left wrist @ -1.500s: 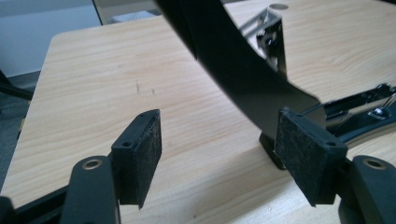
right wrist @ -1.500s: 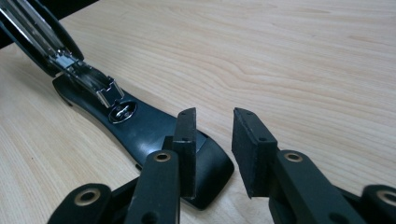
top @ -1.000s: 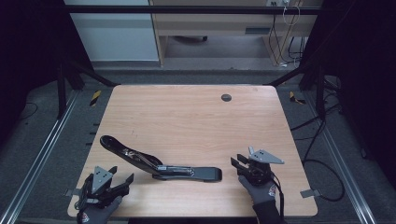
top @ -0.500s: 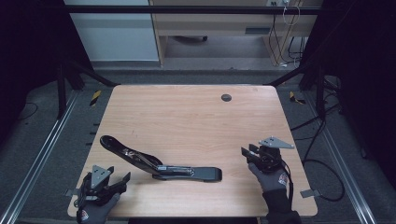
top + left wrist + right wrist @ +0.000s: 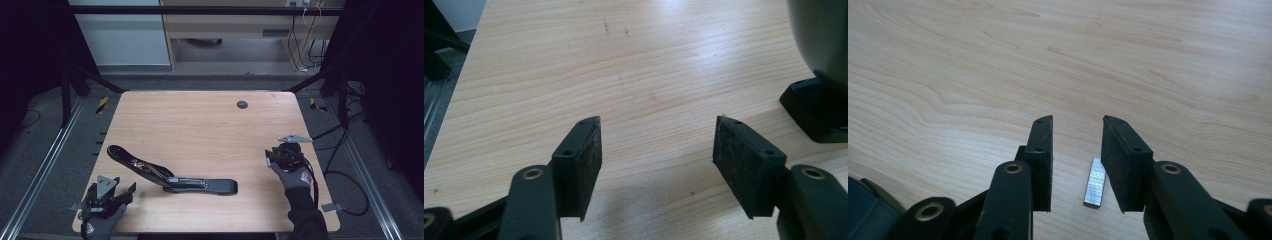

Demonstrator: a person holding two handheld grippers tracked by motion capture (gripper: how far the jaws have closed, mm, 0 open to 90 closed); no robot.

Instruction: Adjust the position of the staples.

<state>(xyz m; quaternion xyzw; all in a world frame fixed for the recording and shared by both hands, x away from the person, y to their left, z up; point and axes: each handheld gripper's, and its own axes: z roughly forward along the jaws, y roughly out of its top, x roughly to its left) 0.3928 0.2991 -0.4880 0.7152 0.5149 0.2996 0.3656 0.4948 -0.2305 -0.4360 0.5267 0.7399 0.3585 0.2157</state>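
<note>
**Staple strip between your right fingers**

Your right gripper (image 5: 1075,165) hovers over the tabletop (image 5: 200,130), its fingers parted and just narrowing around a staple strip (image 5: 1095,182) lying flat, not yet pinched. Your left gripper (image 5: 659,165) holds its fingers spread, just closing slightly on nothing, near the opened black stapler (image 5: 170,175).

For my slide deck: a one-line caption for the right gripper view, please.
Right gripper, jaws apart, hovering over a strip of staples on the wooden table.
</note>
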